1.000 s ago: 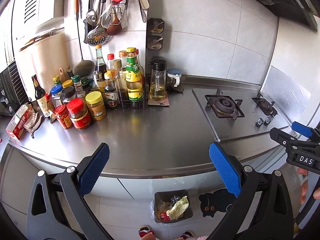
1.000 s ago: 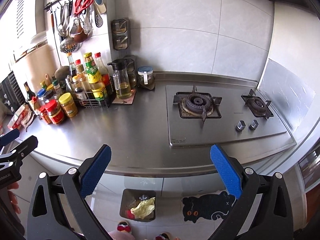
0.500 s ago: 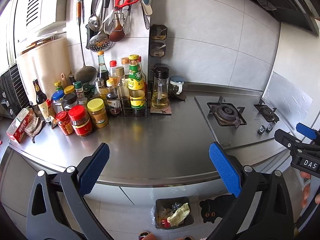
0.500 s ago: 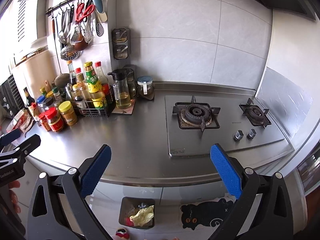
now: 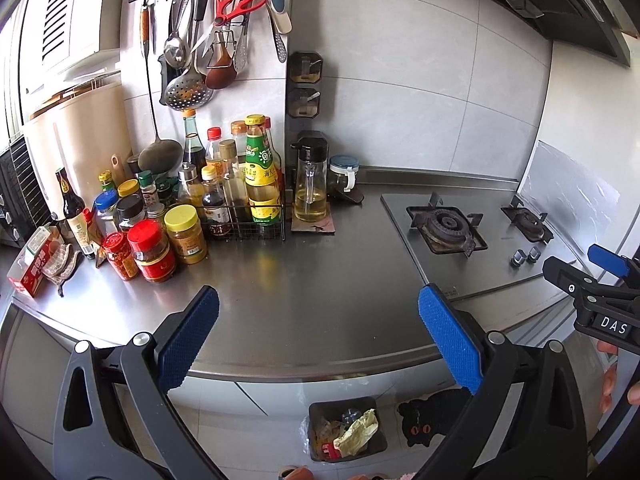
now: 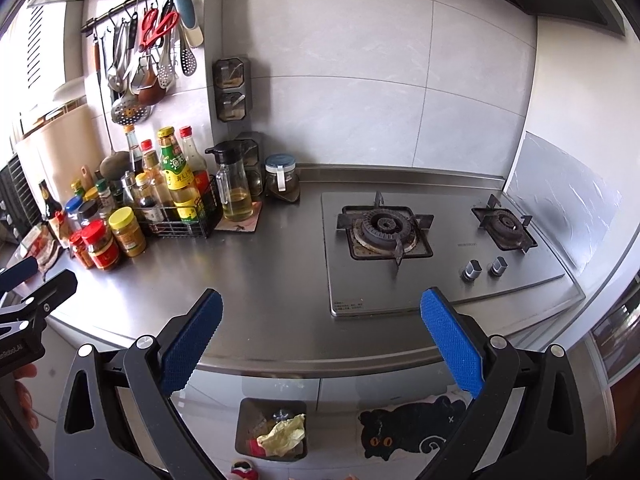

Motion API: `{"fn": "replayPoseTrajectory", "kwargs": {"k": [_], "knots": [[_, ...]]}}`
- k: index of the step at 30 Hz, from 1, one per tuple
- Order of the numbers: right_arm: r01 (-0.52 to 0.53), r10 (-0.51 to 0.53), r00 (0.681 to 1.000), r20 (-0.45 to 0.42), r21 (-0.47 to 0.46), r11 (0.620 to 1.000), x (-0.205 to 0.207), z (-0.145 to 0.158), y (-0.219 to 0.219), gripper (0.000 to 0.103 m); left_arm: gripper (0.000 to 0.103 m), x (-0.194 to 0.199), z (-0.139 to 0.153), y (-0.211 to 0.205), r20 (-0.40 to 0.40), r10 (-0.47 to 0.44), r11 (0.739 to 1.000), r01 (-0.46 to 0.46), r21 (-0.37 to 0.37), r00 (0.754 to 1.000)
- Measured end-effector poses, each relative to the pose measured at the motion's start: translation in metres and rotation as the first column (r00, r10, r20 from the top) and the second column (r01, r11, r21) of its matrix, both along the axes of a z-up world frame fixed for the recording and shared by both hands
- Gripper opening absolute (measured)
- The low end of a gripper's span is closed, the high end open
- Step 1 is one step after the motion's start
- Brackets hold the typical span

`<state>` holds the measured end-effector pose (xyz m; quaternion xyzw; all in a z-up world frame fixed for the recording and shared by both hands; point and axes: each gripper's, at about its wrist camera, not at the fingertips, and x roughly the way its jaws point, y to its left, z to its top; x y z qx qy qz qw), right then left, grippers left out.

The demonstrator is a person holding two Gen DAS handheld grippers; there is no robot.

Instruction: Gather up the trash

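A grey trash bin (image 5: pixel 316 412) stands on the floor below the steel counter (image 5: pixel 304 296), holding crumpled yellow paper (image 5: pixel 356 432) and other scraps; it also shows in the right wrist view (image 6: pixel 244 424). My left gripper (image 5: pixel 318 340) is open and empty, held above the counter's front edge. My right gripper (image 6: pixel 320 338) is open and empty, also over the front edge, to the right of the left one. Each gripper shows at the edge of the other's view. No loose trash shows on the counter.
Sauce bottles and jars (image 5: pixel 180 208) crowd the counter's back left, with an oil dispenser (image 5: pixel 310 180) beside them. A two-burner gas hob (image 6: pixel 440 240) fills the right. Utensils (image 5: pixel 212 32) hang on the wall rail. A black cat mat (image 6: pixel 404 428) lies on the floor.
Both grippers have risen and drawn back slightly; the counter and bin sit lower and smaller in both views. Both stay open and empty.
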<state>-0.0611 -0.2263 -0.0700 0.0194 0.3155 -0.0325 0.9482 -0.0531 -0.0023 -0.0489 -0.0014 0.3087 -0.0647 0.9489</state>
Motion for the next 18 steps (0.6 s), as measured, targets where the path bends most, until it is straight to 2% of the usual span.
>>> {"fn": "replayPoseTrajectory", "kwargs": {"k": [18], "knots": [[0.007, -0.007, 1.0, -0.003, -0.007, 1.0, 0.0051, -0.0004, 0.0033, 0.1, 0.095, 0.0031, -0.0022, 0.0022, -0.008, 0.007, 1.0, -0.007, -0.012, 1.0]]}}
